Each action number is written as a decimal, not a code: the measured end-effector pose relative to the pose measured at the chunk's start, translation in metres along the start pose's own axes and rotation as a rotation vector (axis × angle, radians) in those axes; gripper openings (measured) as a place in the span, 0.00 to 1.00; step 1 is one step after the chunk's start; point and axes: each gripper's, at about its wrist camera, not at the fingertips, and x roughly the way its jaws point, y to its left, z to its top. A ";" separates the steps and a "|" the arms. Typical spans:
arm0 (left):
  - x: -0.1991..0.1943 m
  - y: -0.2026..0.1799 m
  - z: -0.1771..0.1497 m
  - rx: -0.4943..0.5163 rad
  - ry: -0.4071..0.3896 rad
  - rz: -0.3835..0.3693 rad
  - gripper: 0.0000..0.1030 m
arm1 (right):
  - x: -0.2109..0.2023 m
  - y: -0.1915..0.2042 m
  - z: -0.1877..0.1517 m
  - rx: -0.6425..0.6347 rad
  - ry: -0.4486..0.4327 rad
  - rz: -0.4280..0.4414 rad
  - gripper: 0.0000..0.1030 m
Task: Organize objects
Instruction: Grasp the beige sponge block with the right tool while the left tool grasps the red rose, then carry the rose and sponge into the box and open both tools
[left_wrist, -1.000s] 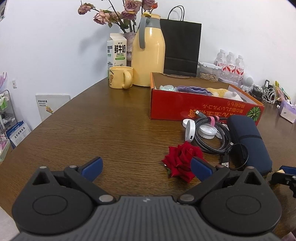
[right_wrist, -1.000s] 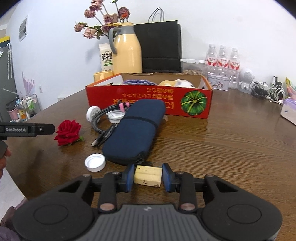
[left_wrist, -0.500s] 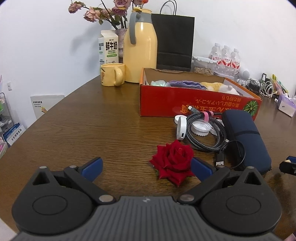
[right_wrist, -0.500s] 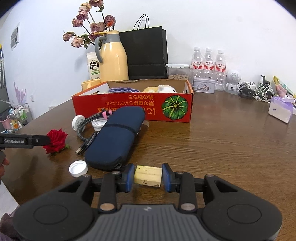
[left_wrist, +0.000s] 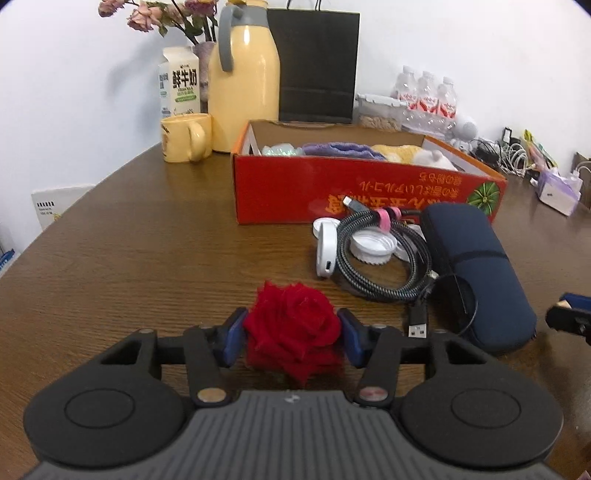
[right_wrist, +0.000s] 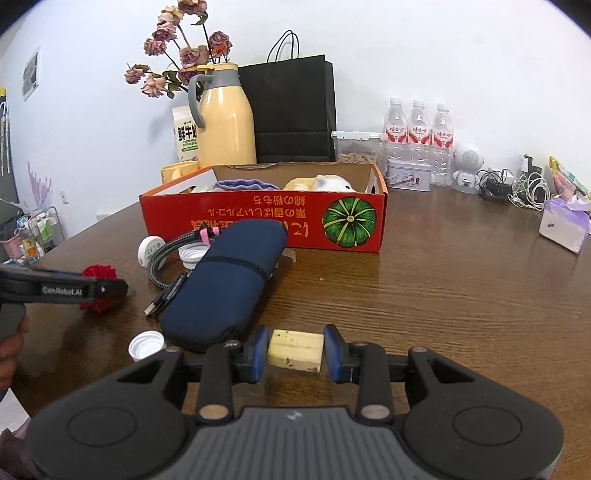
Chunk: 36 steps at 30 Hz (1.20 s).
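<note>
A red fabric rose (left_wrist: 291, 325) lies on the brown table between the blue pads of my left gripper (left_wrist: 293, 336). Its jaws are closing and both pads touch the petals. From the right wrist view the rose (right_wrist: 99, 273) shows at the far left, partly behind the left gripper (right_wrist: 110, 288). My right gripper (right_wrist: 295, 350) is shut on a pale yellow block (right_wrist: 295, 349), held just above the table. The red cardboard box (left_wrist: 295, 192) stands behind, holding a purple cloth and a plush toy.
A navy pouch (left_wrist: 476, 269), a coiled braided cable (left_wrist: 376, 258), a white round device (left_wrist: 325, 254) and white caps (right_wrist: 147, 345) lie before the box. A yellow jug, mug, milk carton, black bag and water bottles line the back wall. Bare wood lies to the left (left_wrist: 129, 240).
The left gripper moved forward onto the rose and its jaws came in from wide open to the flower's sides. The right gripper still holds the block in the same grip.
</note>
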 end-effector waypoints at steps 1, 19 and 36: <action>-0.001 0.001 0.000 -0.002 0.000 -0.008 0.45 | 0.001 0.001 0.001 -0.001 -0.002 0.001 0.30; -0.019 -0.016 0.083 0.011 -0.236 -0.023 0.42 | 0.023 0.016 0.073 -0.082 -0.161 0.035 0.30; 0.084 -0.035 0.162 -0.068 -0.242 0.028 0.42 | 0.137 0.010 0.168 -0.063 -0.206 -0.003 0.30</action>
